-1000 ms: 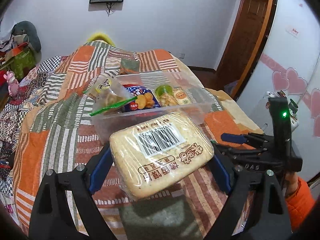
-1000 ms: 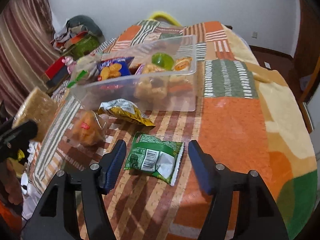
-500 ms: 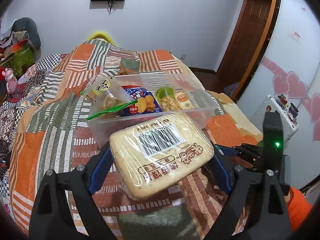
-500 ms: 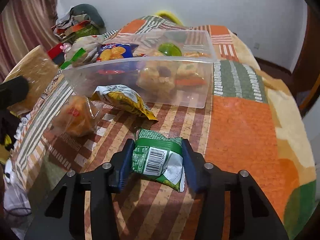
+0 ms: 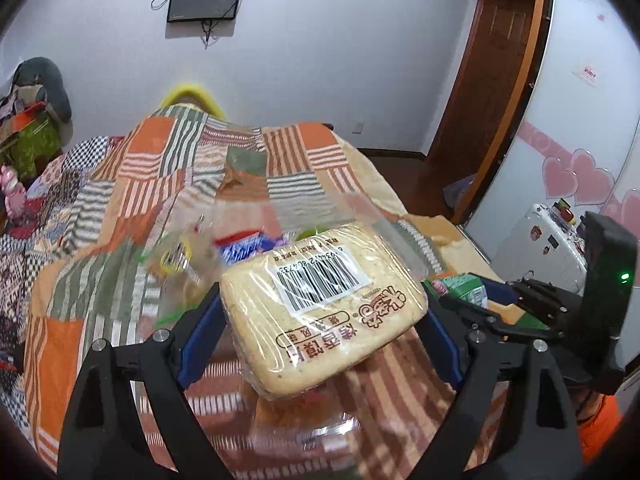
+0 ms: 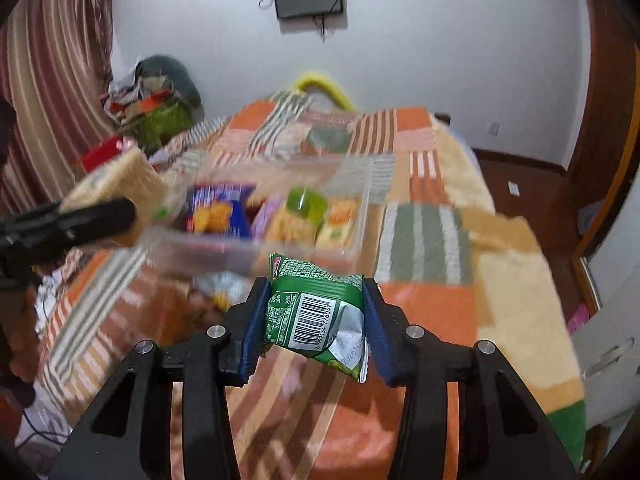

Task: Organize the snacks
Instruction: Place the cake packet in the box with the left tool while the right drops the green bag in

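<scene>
My left gripper (image 5: 320,316) is shut on a tan wrapped bread pack (image 5: 320,304) with a barcode label, held above the near side of the clear plastic bin. My right gripper (image 6: 316,312) is shut on a green snack packet (image 6: 316,312) and holds it lifted off the bed, just in front of the clear bin (image 6: 256,248). The bin holds a blue cookie bag (image 6: 216,216), a green cup (image 6: 308,204) and other snacks. In the right wrist view the bread pack (image 6: 116,184) and left gripper show at the left. The green packet (image 5: 464,288) shows at the right of the left wrist view.
The bin stands on a patchwork quilt (image 6: 420,236) over a bed. A yellow snack bag (image 6: 224,292) lies blurred on the quilt below the bin. A white suitcase (image 5: 540,240) and a wooden door (image 5: 492,80) are to the right. Clutter (image 6: 156,108) is piled at the far left.
My right gripper closed on the green packet and lifted it off the quilt toward the bin. My left gripper carried the bread pack forward and up over the bin.
</scene>
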`<state>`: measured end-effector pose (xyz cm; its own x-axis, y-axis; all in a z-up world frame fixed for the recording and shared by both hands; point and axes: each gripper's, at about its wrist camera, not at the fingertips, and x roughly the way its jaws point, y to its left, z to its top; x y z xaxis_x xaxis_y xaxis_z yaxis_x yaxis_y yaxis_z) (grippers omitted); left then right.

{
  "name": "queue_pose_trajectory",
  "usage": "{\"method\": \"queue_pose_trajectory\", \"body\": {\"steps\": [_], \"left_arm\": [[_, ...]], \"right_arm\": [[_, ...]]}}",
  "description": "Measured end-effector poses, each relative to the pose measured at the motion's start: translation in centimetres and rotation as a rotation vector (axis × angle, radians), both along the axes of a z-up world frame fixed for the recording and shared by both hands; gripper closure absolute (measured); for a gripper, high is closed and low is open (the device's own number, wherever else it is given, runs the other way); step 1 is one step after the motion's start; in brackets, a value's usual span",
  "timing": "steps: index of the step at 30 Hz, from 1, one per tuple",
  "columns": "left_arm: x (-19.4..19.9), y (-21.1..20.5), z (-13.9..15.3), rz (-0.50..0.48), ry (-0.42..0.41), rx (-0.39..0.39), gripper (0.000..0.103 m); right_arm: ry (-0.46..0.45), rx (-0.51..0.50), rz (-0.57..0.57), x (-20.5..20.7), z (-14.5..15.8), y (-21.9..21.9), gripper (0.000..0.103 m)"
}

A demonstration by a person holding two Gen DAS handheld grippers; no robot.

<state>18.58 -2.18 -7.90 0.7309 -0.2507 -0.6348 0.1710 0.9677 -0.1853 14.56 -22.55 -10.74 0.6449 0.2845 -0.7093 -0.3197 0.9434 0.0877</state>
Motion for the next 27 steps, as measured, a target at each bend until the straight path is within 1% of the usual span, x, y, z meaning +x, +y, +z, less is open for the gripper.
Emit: {"method": "queue_pose_trajectory", "body": {"steps": [3,9,15,21,25,27], "left_arm": [[1.5,-0.7,0.6,-0.003,-0.018,0.022,0.014],[4.7,-1.1,1.1,-0.003,-0.009,0.032,0.014],[8.3,-0.8,0.5,0.03,0.015,0.055,0.014],[11.3,-0.3,-1.8,0.059,0.061,0.067,0.014],[13.3,0.1,-3.6,0.064,0.131,0.062,0.014],[14.0,0.5,-4.3,0.064,0.161,0.041,0.014]], "right_arm": [[-0.036,0.007,-0.005,1.0,1.1,0.4,0.061],[-0.085,-0.006,-0.001,3.3,2.0,1.4,0.061],[-0.062,-0.018,0.009,5.8,1.0,2.3,0.061],[-0.017,-0.038,0.02,7.9,-0.5,3.0,0.061],[0.02,-0.026,0.029,9.0,-1.3,3.3,0.06],[0.041,-0.025,0.033,9.6,-1.7,3.6,0.059]]}}
